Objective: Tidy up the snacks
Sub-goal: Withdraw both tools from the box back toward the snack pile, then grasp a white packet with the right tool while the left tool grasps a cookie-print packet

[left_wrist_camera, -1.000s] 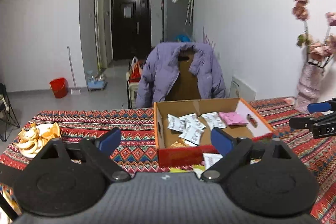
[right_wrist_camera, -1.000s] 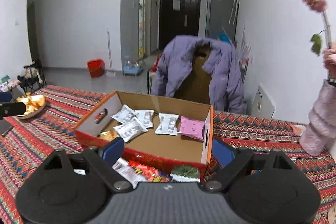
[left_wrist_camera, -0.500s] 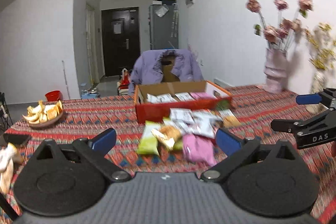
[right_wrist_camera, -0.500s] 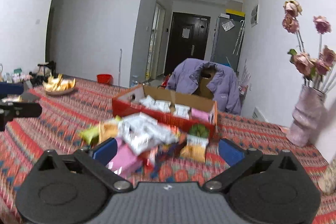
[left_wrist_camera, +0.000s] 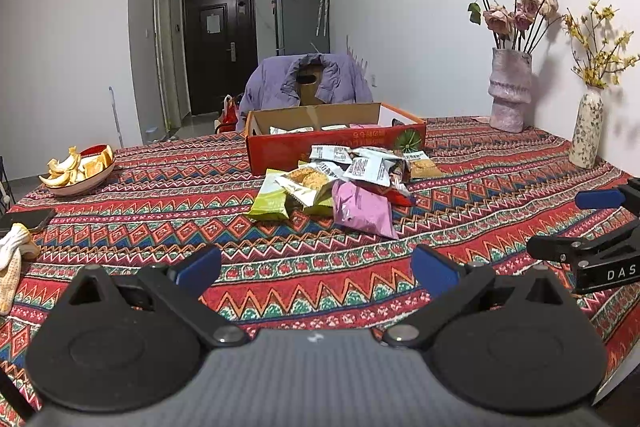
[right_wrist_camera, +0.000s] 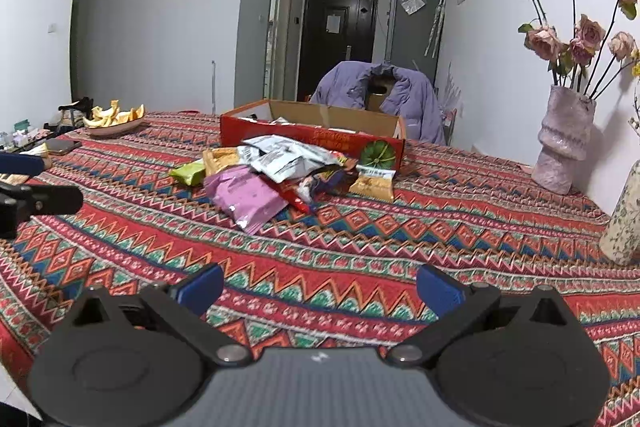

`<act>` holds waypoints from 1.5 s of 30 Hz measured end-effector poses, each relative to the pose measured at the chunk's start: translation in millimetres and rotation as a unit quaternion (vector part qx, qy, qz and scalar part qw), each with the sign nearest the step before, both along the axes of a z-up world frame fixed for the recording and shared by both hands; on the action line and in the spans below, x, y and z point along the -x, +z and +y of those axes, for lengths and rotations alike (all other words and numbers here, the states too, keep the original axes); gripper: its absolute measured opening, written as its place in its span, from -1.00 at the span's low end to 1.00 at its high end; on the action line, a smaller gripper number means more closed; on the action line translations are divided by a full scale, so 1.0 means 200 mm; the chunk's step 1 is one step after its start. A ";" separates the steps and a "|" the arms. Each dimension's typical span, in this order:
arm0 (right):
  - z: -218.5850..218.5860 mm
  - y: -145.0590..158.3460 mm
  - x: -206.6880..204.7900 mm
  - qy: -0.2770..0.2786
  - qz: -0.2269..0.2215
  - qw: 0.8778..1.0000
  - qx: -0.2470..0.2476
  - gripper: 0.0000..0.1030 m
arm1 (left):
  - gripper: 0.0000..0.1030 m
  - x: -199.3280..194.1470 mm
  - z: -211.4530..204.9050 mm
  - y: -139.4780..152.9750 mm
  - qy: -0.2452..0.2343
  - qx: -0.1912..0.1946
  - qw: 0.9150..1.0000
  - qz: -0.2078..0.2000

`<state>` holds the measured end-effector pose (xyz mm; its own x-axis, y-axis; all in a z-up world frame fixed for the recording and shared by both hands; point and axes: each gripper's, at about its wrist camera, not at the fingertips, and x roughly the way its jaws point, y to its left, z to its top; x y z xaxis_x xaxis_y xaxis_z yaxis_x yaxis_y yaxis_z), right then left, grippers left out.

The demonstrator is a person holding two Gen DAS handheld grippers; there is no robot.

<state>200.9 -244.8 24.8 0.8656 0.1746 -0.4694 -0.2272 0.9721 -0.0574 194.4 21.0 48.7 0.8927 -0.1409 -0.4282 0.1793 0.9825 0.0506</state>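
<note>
We see the snacks [left_wrist_camera: 340,183] heaped on the cloth [left_wrist_camera: 320,267] just in front of the box [left_wrist_camera: 336,143], touching its red front wall, with a few packets already lying inside the box. The heap lies ahead of both grippers, well apart from either. From the left gripper [left_wrist_camera: 316,267] it sits nearly straight ahead, a shade right of centre; from the right gripper [right_wrist_camera: 320,285] it sits ahead and to the left. The nearest packet to us is the pink one [right_wrist_camera: 248,197], on the side of the heap away from the box, with its long axis running slantwise toward the right gripper. We judge the two hands about equally near, the left better lined up with the heap.

Both grippers have just been opening their jaws, which now stand wide with nothing between them but bare cloth. Both point forward and a little downward, held low over the cloth and roughly level across, side by side.
</note>
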 end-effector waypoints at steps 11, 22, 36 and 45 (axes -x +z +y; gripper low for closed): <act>-0.05 0.01 -0.18 -0.006 0.020 1.000 -0.013 1.00 | 1.00 -0.24 0.03 -0.05 0.034 -0.008 0.999 0.035; -0.04 0.07 -0.57 -0.004 0.055 0.996 -0.076 0.64 | 1.00 -0.68 0.01 -0.03 0.004 -0.064 0.998 0.018; 0.12 -0.01 -1.24 0.062 0.030 0.996 -0.059 0.62 | 0.80 -1.28 -0.08 -0.24 -0.126 -0.088 0.987 0.056; 0.07 -0.16 -1.68 0.171 0.088 0.974 -0.119 0.62 | 0.19 -1.35 0.00 -0.27 -0.164 -0.019 0.984 0.072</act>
